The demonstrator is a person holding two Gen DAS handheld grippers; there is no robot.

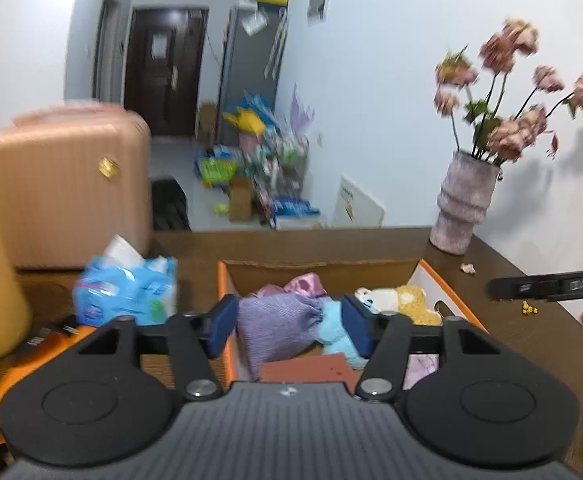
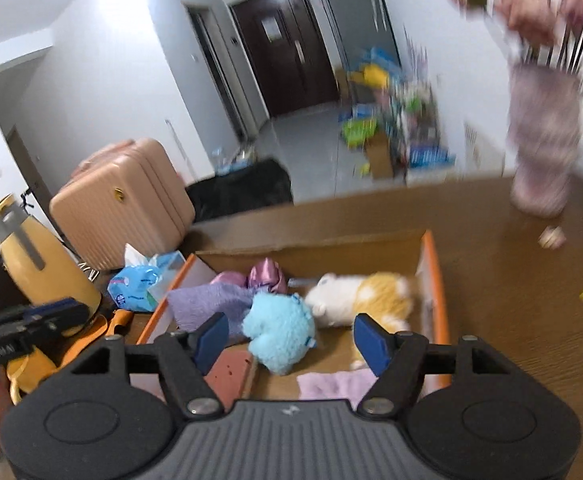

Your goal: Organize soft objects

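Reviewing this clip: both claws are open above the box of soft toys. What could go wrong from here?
1. The vase of flowers stands near the box on the table edge; a sweep by the right claw might tip it.
2. The blue plush lies against the white and yellow plush; a grab may catch both.
3. The left claw hangs over the box's left wall, so lowering could snag it.

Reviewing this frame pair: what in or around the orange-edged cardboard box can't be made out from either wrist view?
- Pale pink cloth in the orange-edged cardboard box: near part hidden by the right claw body, right wrist view.
- White and yellow plush toy: partly behind the left claw pad, left wrist view.
- Pink flowers in the ribbed vase: motion-blurred, cut by the top edge, right wrist view.
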